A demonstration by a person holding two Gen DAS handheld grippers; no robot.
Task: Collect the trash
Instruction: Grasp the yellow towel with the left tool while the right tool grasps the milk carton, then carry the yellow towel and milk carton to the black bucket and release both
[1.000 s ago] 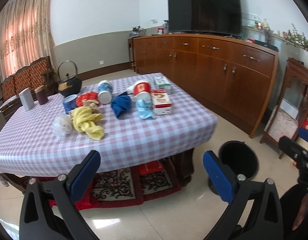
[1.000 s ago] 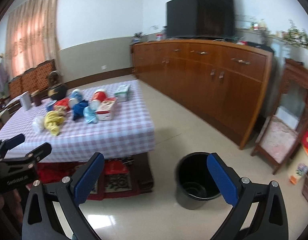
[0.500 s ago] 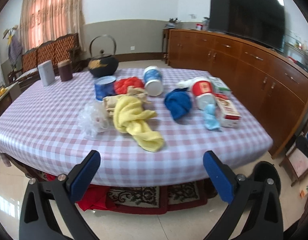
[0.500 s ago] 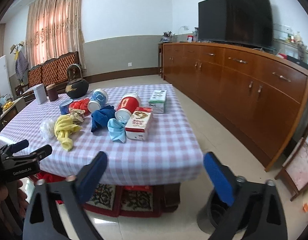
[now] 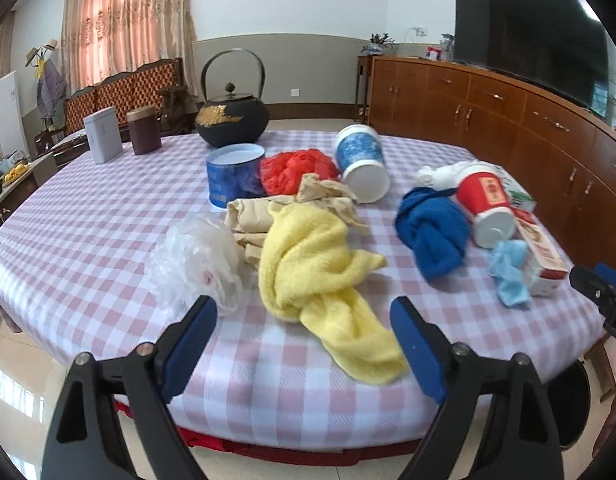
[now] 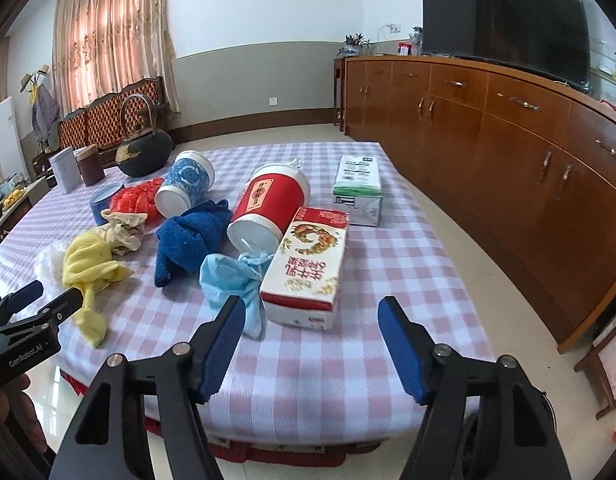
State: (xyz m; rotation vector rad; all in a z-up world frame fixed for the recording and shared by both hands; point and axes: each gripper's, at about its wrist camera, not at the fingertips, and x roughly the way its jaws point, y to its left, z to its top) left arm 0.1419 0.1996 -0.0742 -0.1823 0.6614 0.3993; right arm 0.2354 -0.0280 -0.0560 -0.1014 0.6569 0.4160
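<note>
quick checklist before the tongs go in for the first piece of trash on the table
1. Left tongs open and empty: ok.
2. Right tongs open and empty: ok.
3. Left target in line: crumpled yellow towel lies straight ahead between the fingers: ok.
4. Right target in line: red and white carton lying flat just ahead, crumpled light blue glove touching its left side: ok.
5. The two tongs apart from each other: ok.
6. Black bin within reach: only a dark edge shows below the checked tablecloth: cannot tell.
</note>
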